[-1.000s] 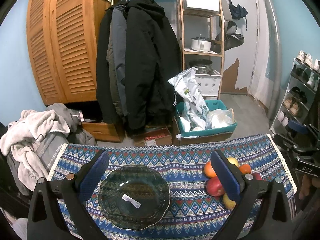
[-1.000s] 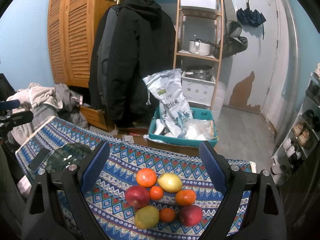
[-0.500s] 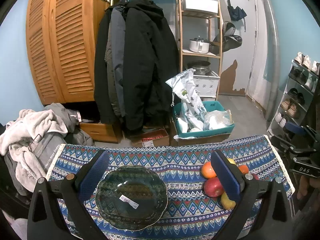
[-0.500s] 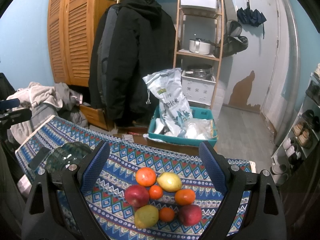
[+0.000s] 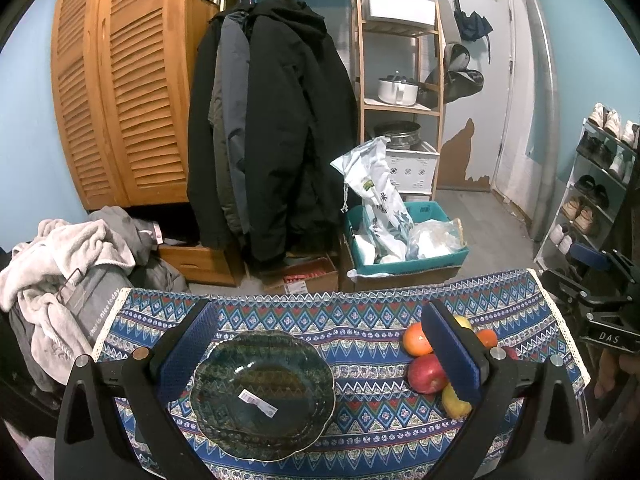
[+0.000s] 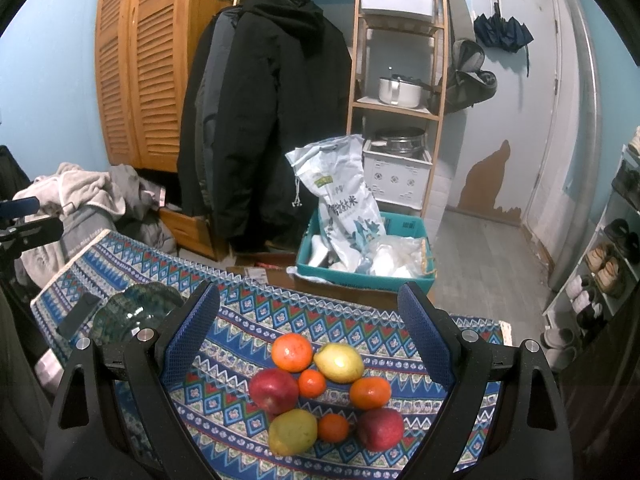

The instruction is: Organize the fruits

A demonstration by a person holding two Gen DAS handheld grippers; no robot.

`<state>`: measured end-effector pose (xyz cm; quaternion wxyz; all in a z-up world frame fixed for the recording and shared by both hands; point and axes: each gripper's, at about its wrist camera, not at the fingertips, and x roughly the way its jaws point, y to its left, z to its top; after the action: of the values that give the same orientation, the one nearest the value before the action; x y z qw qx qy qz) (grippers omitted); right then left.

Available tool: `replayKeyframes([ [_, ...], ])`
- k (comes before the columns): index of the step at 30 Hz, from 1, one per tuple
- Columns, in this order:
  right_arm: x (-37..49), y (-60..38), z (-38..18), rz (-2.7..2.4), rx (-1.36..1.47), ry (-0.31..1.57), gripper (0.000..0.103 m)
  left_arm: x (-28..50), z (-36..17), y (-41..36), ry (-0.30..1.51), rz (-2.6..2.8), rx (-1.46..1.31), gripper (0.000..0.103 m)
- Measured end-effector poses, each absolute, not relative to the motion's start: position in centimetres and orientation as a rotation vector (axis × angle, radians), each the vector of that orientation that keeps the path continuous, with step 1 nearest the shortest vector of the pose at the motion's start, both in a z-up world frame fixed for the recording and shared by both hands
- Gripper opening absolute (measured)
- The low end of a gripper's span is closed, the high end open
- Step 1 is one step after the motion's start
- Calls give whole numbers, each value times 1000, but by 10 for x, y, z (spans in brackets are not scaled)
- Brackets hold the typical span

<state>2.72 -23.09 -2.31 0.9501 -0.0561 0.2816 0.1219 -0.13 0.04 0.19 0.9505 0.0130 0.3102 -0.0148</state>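
Note:
A dark green glass bowl (image 5: 262, 394) with a white sticker sits on the patterned blue cloth (image 5: 360, 320), between the fingers of my open, empty left gripper (image 5: 320, 348). In the right wrist view the bowl (image 6: 132, 312) lies at the left. A cluster of fruit lies between the fingers of my open, empty right gripper (image 6: 310, 330): a red apple (image 6: 274, 390), a large orange (image 6: 292, 352), a lemon (image 6: 339, 362), small oranges (image 6: 312, 383), a yellow-green pear (image 6: 293, 431) and another red apple (image 6: 380, 428). In the left wrist view the fruit (image 5: 426, 372) lies to the right of the bowl.
A black phone (image 6: 78, 317) lies on the cloth by the bowl. Beyond the table stand a teal crate with bags (image 5: 404, 240), hanging coats (image 5: 272, 132), a wooden shelf (image 5: 400, 80), a clothes pile (image 5: 68, 264) and a shoe rack (image 5: 592, 192).
The left wrist view has shifted slightly; the bowl and fruit sit a little lower and further left in frame. The right gripper and the fruit have not visibly moved.

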Motion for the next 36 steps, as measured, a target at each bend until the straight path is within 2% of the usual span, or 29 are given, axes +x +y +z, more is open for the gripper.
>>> replayKeyframes([
  [25,29,-248,-32,230,-116,614,89,6,-17,-20,675,-50,53,102],
  [36,37,-270,-55,187,-124,700,89,17,-48,-45,774,-112,45,102],
])
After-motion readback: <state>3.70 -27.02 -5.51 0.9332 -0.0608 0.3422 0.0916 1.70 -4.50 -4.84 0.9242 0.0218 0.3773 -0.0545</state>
